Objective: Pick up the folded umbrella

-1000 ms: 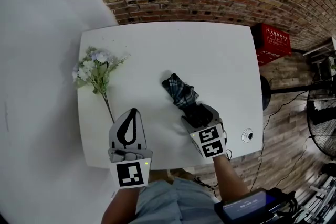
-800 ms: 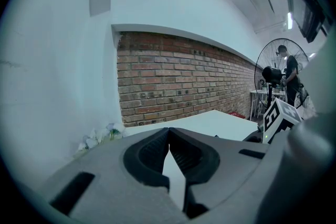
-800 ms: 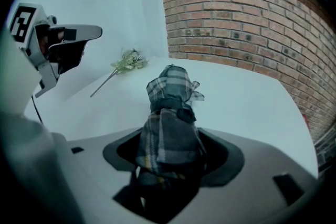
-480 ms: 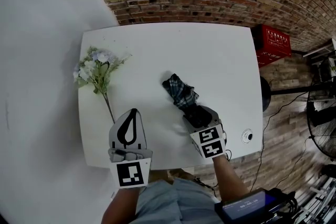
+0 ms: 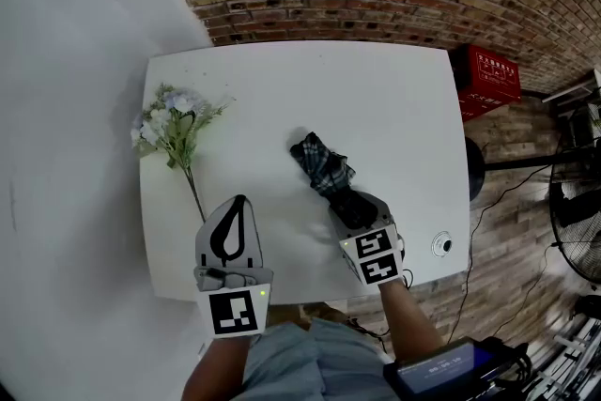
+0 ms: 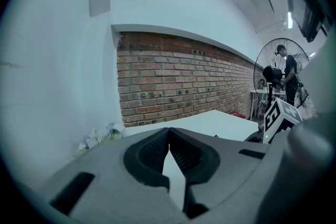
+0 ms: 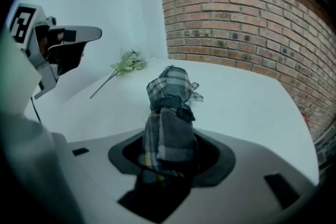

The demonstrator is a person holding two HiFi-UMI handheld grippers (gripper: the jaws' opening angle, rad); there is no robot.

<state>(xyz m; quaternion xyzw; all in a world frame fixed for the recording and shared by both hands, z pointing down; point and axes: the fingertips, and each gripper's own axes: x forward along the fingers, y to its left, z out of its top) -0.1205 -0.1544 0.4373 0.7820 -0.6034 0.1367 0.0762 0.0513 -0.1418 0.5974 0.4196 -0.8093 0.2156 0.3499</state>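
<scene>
Right, your R gripper (image 5: 352, 208) grips the near end of the folded umbrella (image 5: 322, 162) lying ahead on the table (image 5: 394, 108), L gripper (image 5: 239, 199) clenched empty alongside, nothing shifted vs earlier.

The umbrella's (image 5: 322, 162) near end is lying hidden between the right gripper's (image 5: 351, 205) jaws, and its handle is not showing. The head view's right edge is cutting off a fan (image 5: 575, 211), and its bottom edge the person (image 5: 310, 362). A round thing (image 5: 442, 243) on the table (image 5: 394, 89) is showing too small to identify. The table corner is partly hiding a red crate (image 5: 488, 78).
</scene>
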